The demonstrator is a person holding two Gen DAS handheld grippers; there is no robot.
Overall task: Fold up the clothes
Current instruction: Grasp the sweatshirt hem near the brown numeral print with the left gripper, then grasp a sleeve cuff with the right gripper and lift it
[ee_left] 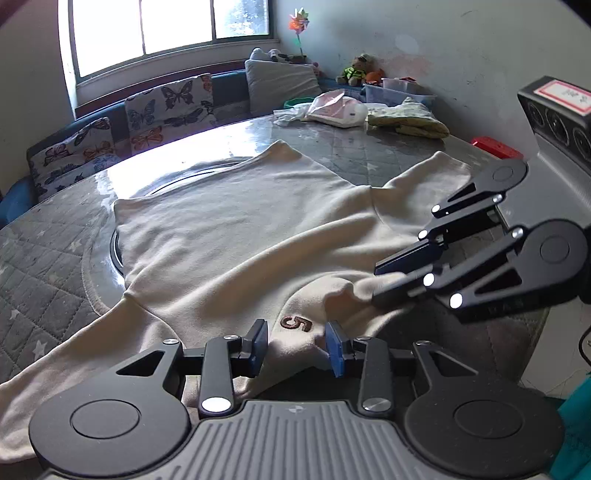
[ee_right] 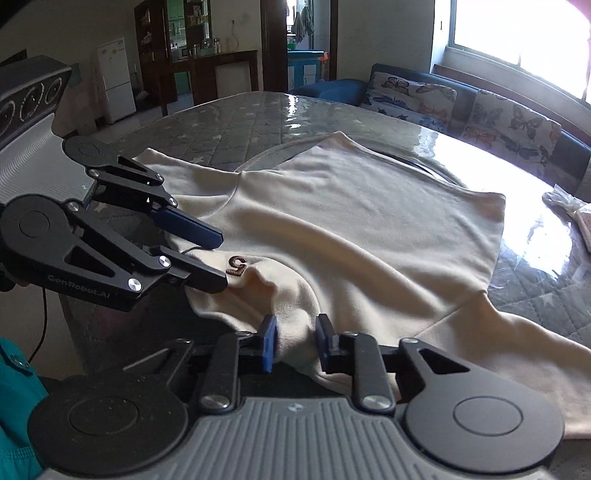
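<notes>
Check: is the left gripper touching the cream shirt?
Touching. Right wrist view shows the left gripper with its fingertips pressing into the cream shirt beside the embroidered 5.

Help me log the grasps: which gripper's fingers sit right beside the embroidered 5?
The left gripper. Its open fingers straddle the cream shirt at the brown 5; the right gripper straddles plain fabric further along.

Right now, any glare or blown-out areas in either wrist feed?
Left wrist: window blown out, glare streak on the glossy table behind the cream shirt. Right wrist: window clipped, glare on the table's far right; shirt itself evenly lit, readable.
</notes>
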